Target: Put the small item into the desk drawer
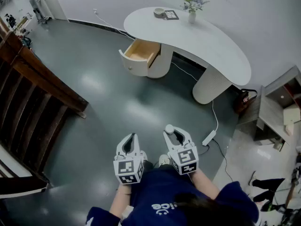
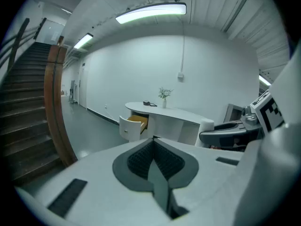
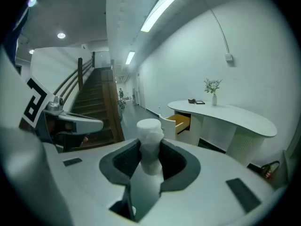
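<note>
A small white cylindrical item [image 3: 150, 147] stands upright between the pads of my right gripper [image 3: 149, 157], which is shut on it; its top shows as a white dot [image 1: 169, 128] in the head view. My left gripper [image 2: 153, 160] is shut with nothing in it and rides beside the right gripper [image 1: 175, 134], both held in front of the person over the grey floor. Well ahead stands the white curved desk [image 1: 211, 46], its drawer [image 1: 140, 52] pulled open with a bare wooden inside. That drawer [image 3: 178, 122] also shows in the right gripper view.
A wooden staircase with its handrail [image 1: 33, 79] runs along the left. A power strip and cable [image 1: 209, 136] lie on the floor by the desk's right leg. On the desk top are a vase of flowers [image 1: 192, 7], a dark tray and a bowl [image 1: 160, 12]. Shelving [image 1: 282, 102] stands at the right.
</note>
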{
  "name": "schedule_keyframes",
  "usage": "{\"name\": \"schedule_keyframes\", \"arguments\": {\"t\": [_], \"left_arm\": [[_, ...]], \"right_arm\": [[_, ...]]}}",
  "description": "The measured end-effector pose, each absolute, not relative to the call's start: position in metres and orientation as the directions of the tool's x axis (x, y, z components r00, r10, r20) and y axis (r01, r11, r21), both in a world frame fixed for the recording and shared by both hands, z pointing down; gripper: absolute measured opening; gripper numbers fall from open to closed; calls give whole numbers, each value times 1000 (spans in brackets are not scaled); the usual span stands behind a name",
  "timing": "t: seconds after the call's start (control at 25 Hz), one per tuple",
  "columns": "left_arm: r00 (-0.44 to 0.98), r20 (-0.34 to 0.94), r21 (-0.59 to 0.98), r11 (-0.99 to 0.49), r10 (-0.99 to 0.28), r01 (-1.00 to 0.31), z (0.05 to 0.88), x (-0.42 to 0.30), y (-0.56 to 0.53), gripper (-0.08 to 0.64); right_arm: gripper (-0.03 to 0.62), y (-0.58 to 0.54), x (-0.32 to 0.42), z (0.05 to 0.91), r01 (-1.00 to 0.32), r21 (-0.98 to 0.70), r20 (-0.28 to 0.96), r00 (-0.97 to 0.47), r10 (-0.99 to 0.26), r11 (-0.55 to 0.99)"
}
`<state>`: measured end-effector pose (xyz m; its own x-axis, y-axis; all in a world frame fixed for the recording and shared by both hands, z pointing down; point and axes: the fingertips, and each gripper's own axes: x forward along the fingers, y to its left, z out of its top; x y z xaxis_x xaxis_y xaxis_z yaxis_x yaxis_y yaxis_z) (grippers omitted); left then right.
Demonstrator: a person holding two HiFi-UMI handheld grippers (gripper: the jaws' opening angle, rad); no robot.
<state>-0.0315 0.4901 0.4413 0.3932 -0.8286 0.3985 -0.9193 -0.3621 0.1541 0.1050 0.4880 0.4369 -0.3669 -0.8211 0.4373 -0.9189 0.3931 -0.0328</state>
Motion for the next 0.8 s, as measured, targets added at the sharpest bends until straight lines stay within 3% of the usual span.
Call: {"name": "schedule_keyframes", "arguments": {"t": [0.8], "left_arm": [[486, 378, 193, -446, -788, -874, 452, -108, 439, 3]], "right_arm": [[124, 466, 39, 447, -967, -28, 434, -240, -868, 254]]}}
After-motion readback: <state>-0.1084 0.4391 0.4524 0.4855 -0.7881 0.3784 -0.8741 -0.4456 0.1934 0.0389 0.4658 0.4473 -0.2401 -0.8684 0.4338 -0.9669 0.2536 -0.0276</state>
